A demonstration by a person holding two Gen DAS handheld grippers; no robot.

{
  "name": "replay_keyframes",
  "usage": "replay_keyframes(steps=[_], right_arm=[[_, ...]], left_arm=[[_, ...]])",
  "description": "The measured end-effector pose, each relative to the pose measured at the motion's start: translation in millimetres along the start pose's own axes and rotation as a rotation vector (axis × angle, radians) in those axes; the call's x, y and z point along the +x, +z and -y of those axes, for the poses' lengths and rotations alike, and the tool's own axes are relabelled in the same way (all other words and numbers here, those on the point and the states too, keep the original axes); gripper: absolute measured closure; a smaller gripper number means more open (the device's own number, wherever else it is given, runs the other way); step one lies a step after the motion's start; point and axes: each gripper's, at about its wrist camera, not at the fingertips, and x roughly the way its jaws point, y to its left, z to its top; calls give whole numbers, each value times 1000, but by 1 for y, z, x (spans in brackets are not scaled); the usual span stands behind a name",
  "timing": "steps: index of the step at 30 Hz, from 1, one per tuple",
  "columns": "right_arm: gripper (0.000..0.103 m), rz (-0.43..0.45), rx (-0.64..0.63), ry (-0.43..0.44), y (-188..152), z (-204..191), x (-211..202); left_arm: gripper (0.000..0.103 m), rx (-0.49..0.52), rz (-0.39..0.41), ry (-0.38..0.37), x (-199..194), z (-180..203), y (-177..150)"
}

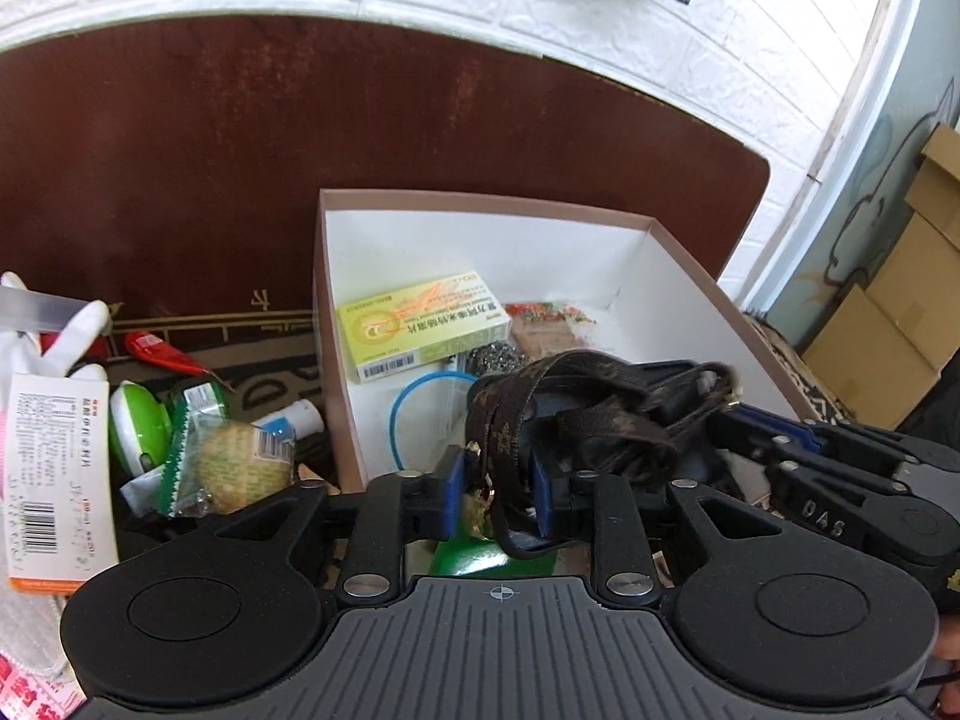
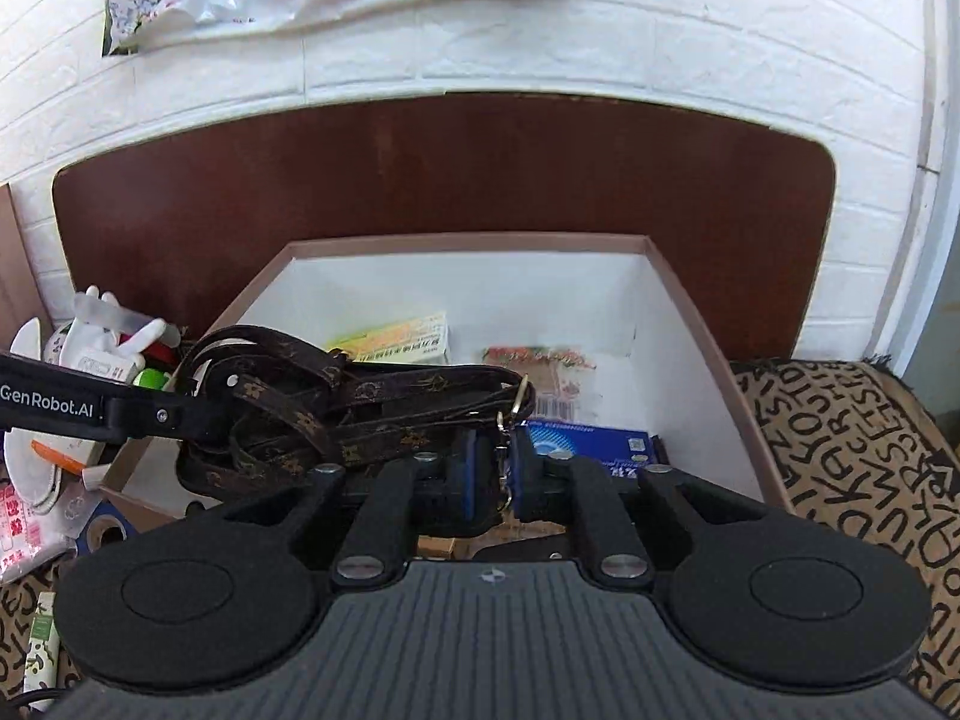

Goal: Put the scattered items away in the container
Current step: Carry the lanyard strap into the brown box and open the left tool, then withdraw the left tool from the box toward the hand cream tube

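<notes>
— Both claws are closed on the same thing: my left gripper (image 1: 497,483) has its blue pads pinched narrow around the brown patterned strap (image 1: 576,408), and my right gripper (image 2: 499,474) is clamped on the strap (image 2: 336,414) near its metal clasp (image 2: 521,391).

— Where is the strap relative to the container?

— It hangs bundled between the two grippers, over the near part of the open box (image 2: 690,324). In the left wrist view the loops drape across the right gripper's body (image 1: 840,480), above the box's near-right area. I cannot tell whether any part of it touches the box floor.

— What already sits inside?

— A yellow-green medicine carton (image 1: 423,327) lies toward the middle of the box (image 1: 480,240), with a metal scouring ball (image 1: 498,357) just beside it, a blue ring (image 1: 414,414) in front, and a red-flecked snack packet (image 1: 549,321) toward the far right corner. From the right wrist I also see a blue booklet (image 2: 591,441) by the near wall.

— And outside?

— Left of the box, on the patterned cloth (image 2: 840,450), are a green-and-white round case (image 1: 135,426), a wrapped biscuit (image 1: 231,462), a small white tube (image 1: 294,420), a red packet (image 1: 162,351) and a white barcoded pack (image 1: 57,480).
</notes>
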Motion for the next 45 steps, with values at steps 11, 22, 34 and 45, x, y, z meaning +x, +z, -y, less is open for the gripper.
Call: replay_keyframes(steps=[11,22,34,45], right_arm=[[12,18,-88,-46,-3,-16,0],[1,21,-98,-44,-6,-26,-9],[1,49,-100,-44,-6,-38,-33],[0,41,-130,-16,-20,-62,-60]], left_arm=[[7,38,84,-20,-10,3,-5],[0,51,103,12,-20,9,-15],[0,53,106,28,-43,8,-28],[0,41,141,79,-77,1,-57]])
